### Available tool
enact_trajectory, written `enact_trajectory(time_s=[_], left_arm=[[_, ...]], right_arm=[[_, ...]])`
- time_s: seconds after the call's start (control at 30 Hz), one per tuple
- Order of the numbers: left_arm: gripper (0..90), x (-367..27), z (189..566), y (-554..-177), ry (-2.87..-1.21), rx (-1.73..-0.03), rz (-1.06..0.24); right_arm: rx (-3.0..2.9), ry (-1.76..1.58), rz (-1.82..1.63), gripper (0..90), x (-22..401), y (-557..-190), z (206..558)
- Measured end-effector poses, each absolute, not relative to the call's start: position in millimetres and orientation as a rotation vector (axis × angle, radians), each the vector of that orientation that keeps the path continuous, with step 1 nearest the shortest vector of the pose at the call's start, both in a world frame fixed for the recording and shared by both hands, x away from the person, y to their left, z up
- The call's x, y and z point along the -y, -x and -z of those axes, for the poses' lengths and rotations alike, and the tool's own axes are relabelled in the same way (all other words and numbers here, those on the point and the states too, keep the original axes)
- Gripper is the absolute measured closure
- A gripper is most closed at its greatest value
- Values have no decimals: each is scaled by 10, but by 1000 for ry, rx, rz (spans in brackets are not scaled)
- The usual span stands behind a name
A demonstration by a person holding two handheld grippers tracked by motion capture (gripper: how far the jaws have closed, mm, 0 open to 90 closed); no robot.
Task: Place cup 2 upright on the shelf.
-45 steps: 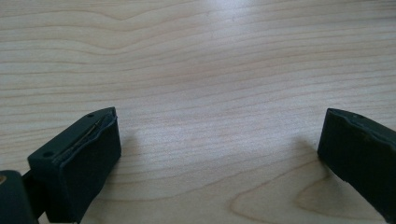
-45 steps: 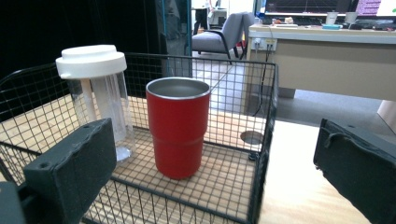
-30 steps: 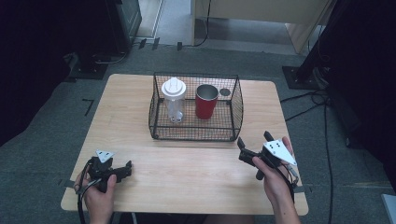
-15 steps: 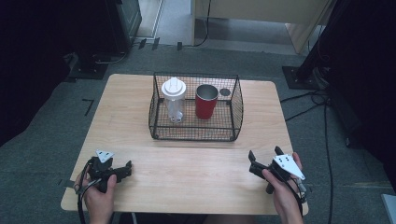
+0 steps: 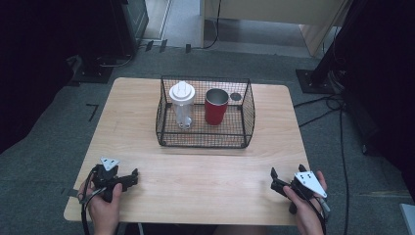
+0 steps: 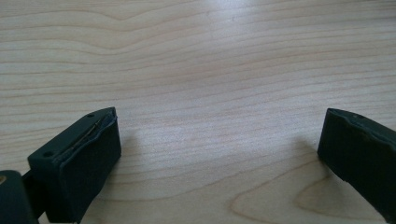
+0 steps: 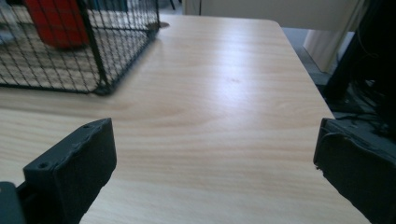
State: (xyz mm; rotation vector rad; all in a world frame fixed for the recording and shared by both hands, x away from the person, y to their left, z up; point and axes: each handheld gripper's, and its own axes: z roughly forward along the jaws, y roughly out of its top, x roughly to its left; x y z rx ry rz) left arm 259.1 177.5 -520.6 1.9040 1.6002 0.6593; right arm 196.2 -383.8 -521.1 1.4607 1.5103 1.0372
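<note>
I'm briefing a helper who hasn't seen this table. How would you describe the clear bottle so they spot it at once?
On the wooden table a black wire basket stands toward the far edge. Inside it, on its left side, the clear bottle stands upright next to a red cup. It is see-through, capped by a white lid, while the cup is solid red and open-topped.

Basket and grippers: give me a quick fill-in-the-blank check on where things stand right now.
1. The red cup stands inside the wire ____.
2. The white-lidded bottle stands to the ____ of the cup in the high view.
3. Both the left gripper and the right gripper have their jaws ____, with nothing between them.
4. The small grey disc lies in the basket behind the ____.

Missing words: basket; left; open; cup
</note>
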Motion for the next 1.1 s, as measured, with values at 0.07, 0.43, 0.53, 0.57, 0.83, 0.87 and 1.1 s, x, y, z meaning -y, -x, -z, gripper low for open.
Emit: enact_trajectory(time_s=[0.07,0.43,0.53,0.57,0.83,0.87,1.1], left_arm=[[0,-1774,5206,-2591,-1904,-1600,-659],[0,-1775,5205,-2590,-1905,-1601,-658],[0,-1775,5206,-2590,-1904,-1601,-659],[0,-1775,5206,-2590,-1905,-1600,-659],[0,-1775,5205,-2591,-1905,-1600,-658],[0,-1775,5206,-2591,-1905,-1600,-658],[0,-1775,5206,-2591,-1905,-1600,-659]], right_arm=[[-1506,-1467,-1034,0,3871,-1946,5212],[-1617,-1489,-921,0,4015,-1898,5223],[-1668,-1516,-884,0,4054,-1896,5232],[-1690,-1524,-864,0,4065,-1895,5236],[-1797,-1545,-794,0,4104,-1924,5263],[-1803,-1547,-784,0,4106,-1927,5265],[-1845,-1541,-736,0,4097,-1940,5279]])
